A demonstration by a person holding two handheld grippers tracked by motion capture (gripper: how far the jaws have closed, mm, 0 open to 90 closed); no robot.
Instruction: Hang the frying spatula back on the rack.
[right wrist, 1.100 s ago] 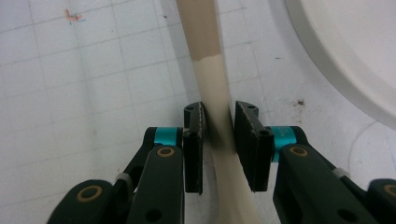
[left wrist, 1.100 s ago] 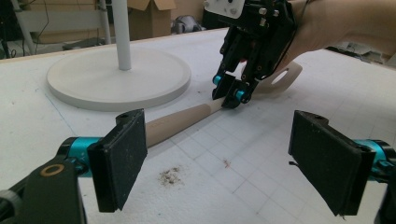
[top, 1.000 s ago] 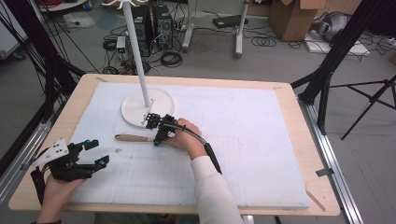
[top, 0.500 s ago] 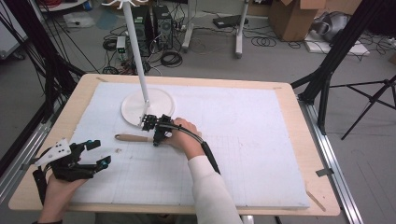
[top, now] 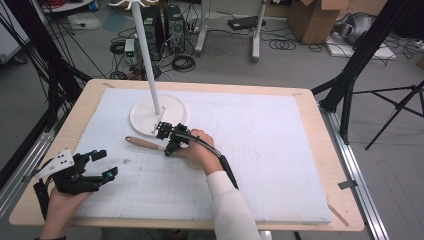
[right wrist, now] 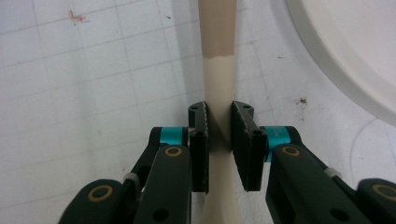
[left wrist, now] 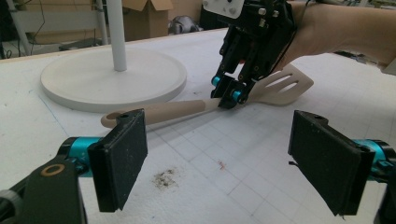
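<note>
the right gripper (top: 169, 141) has crept slightly toward the round white stand base (top: 145, 111), staying clamped on the beige slotted spatula's (left wrist: 196, 107) neck.

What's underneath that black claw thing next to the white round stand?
Under the right gripper lies a beige slotted spatula on the white gridded mat. The jaws pinch its neck, just above the darker handle. The strip of mat directly beneath the spatula is hidden.
</note>
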